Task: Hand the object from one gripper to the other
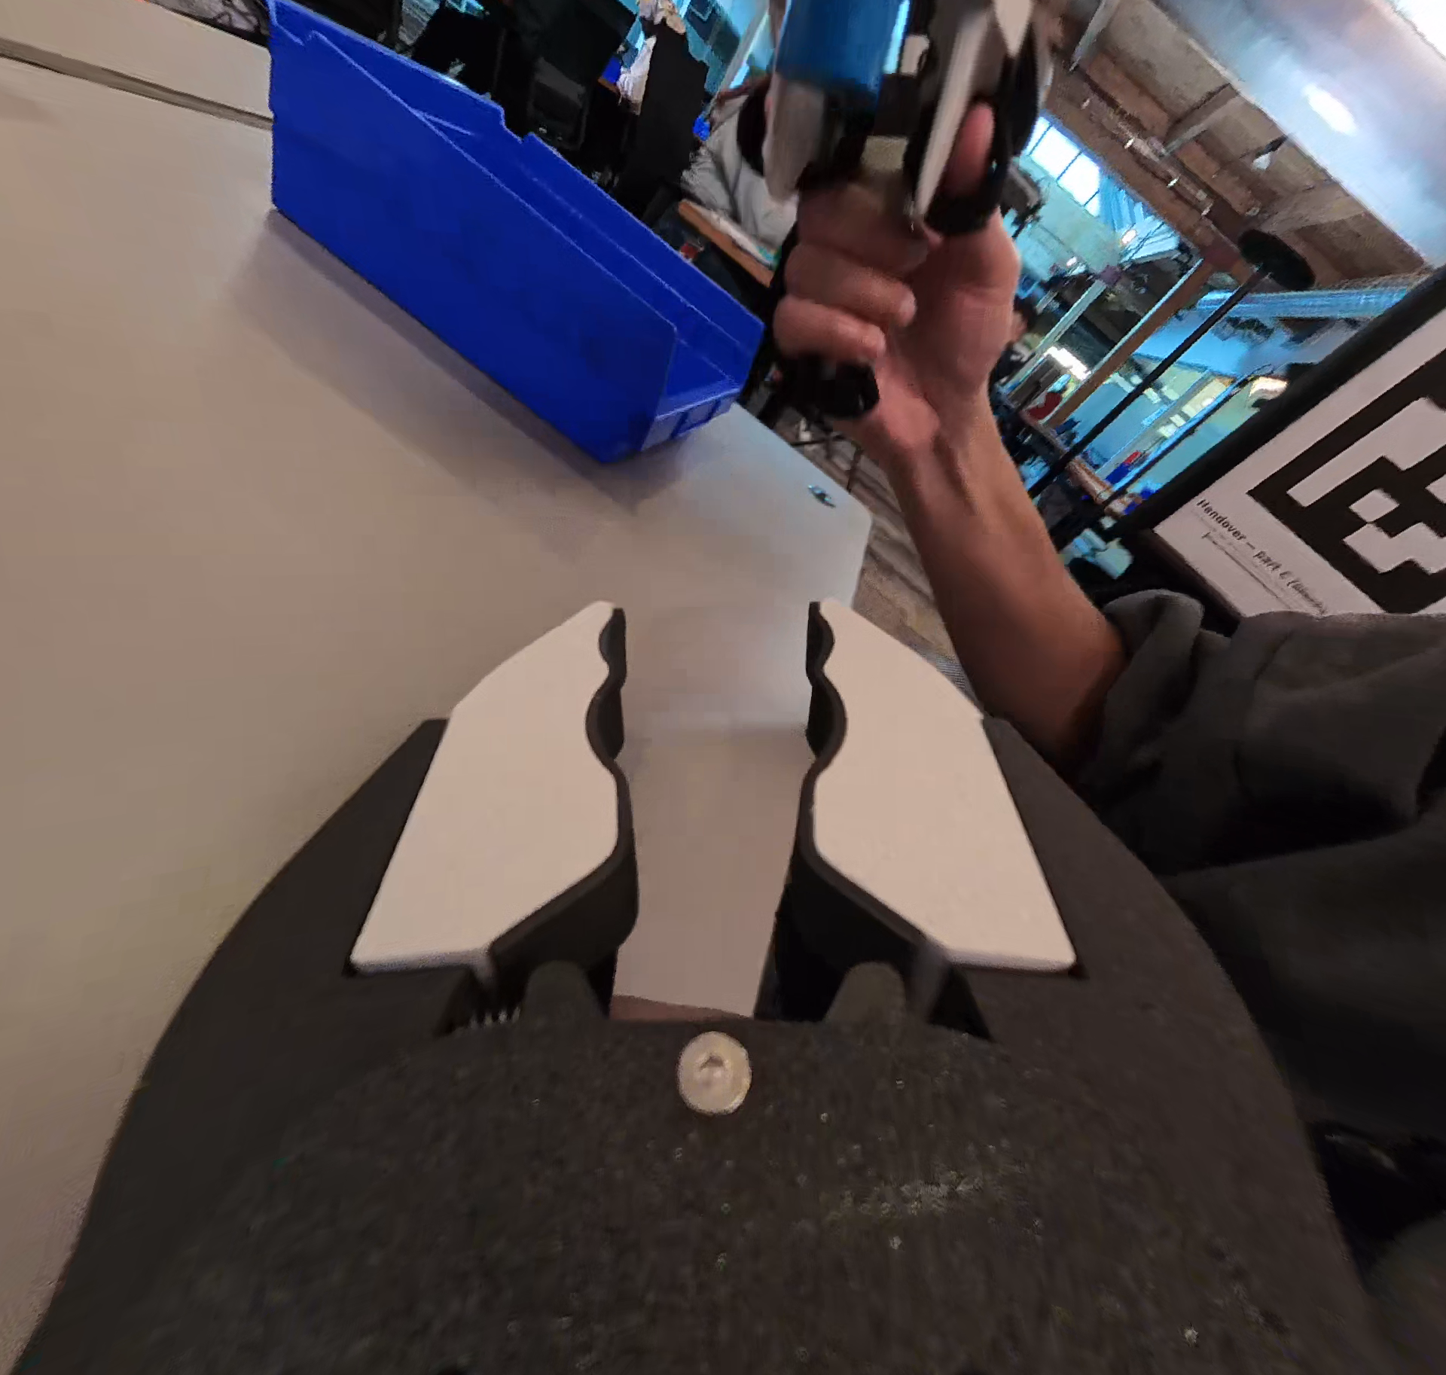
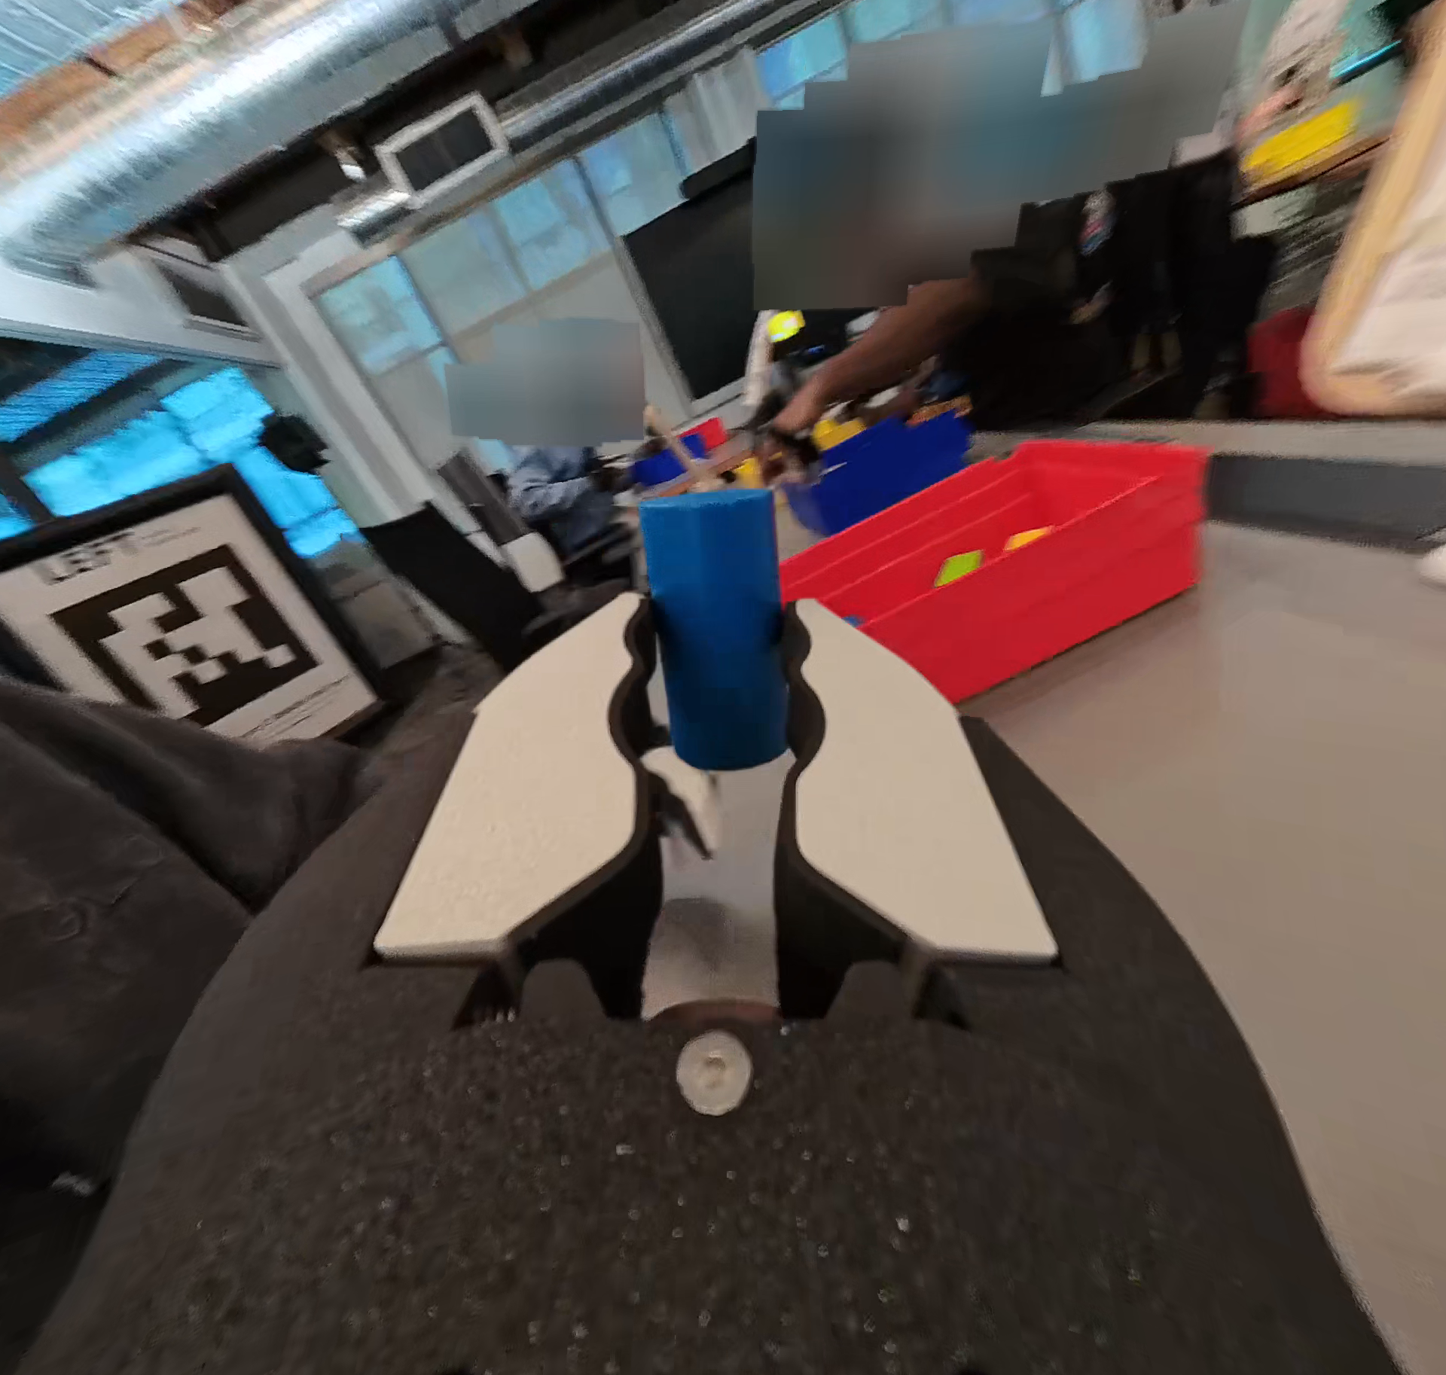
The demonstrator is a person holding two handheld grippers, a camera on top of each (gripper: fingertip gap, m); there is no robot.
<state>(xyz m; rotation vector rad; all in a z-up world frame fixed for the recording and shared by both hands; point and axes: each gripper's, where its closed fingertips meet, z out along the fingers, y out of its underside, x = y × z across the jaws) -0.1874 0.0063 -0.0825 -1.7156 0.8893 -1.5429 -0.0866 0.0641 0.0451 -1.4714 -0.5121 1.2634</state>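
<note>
- The blue cylinder [image 2: 716,633] stands upright between the fingertips of the right claw [image 2: 714,637], its top end well above the tips and its lower end hanging just below the narrowest part of the gap.
- The right claw is clamped on the cylinder: both dark inner pads [image 2: 792,633] press against its sides.
- In the left wrist view the same cylinder [image 1: 849,7] shows high up, blurred, gripped in the right claw [image 1: 845,133], which a bare hand [image 1: 900,305] holds raised above the far edge of the counter [image 1: 156,477].
- The left claw [image 1: 716,633] is low over the counter, well apart from the cylinder; its fingers are spread wide with nothing between them but bare grey surface.
- A blue bin [image 1: 485,242] sits on the counter beyond the left claw, to the left of the raised hand.
- A red bin [image 2: 1017,571] lies on the counter to the right of the right claw, with a green block [image 2: 961,569] and a yellow-orange block [image 2: 1026,537] inside.
- A framed black-and-white marker board [image 2: 188,633] stands to the left, off the counter; a dark grey sleeve [image 1: 1252,751] covers the arm near it.
</note>
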